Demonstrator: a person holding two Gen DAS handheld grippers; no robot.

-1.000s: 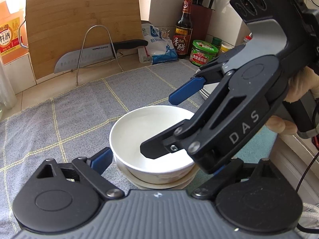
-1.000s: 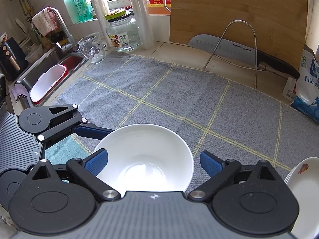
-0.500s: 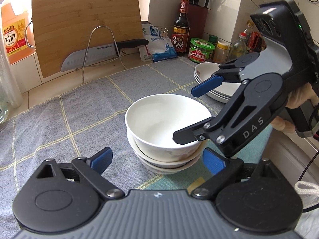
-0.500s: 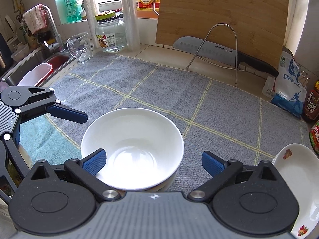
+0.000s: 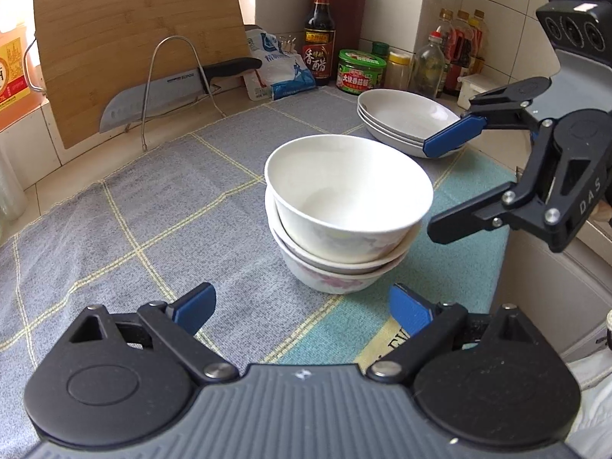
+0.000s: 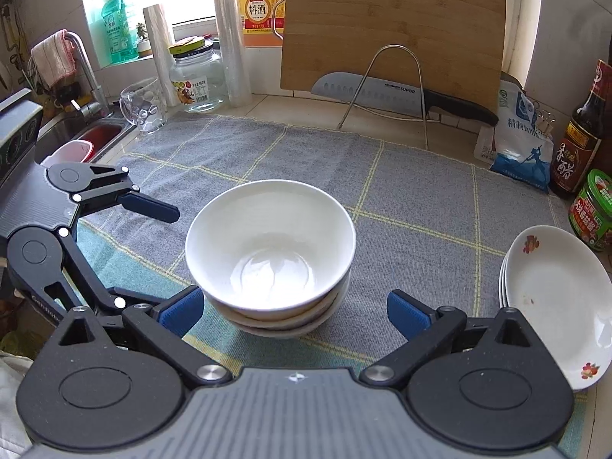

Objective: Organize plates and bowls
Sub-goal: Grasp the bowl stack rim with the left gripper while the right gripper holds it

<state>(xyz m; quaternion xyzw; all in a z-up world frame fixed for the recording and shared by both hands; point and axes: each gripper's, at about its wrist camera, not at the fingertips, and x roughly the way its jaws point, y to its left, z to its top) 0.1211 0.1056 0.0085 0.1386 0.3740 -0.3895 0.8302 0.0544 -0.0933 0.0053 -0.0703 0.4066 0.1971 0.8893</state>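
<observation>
Stack of three bowls (image 5: 344, 225) sits on the grey checked cloth (image 5: 134, 210) over the worktop, top bowl (image 6: 269, 244) nested slightly tilted. Left gripper (image 5: 302, 310) held low and level, just short of the stack, jaws spread wide, holding nothing. Right gripper (image 6: 290, 308) faces the stack from the adjoining side, tilted downward, jaws likewise released, touching nothing. Stack of plates (image 6: 554, 306) well apart, beside the jars.

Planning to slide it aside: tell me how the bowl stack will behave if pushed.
The bowl stack is probably top-heavy: three nested bowls on one narrow foot. The top bowl sits slightly askew, so it may shift. Glazed, likely fragile; the cloth may drag.
</observation>
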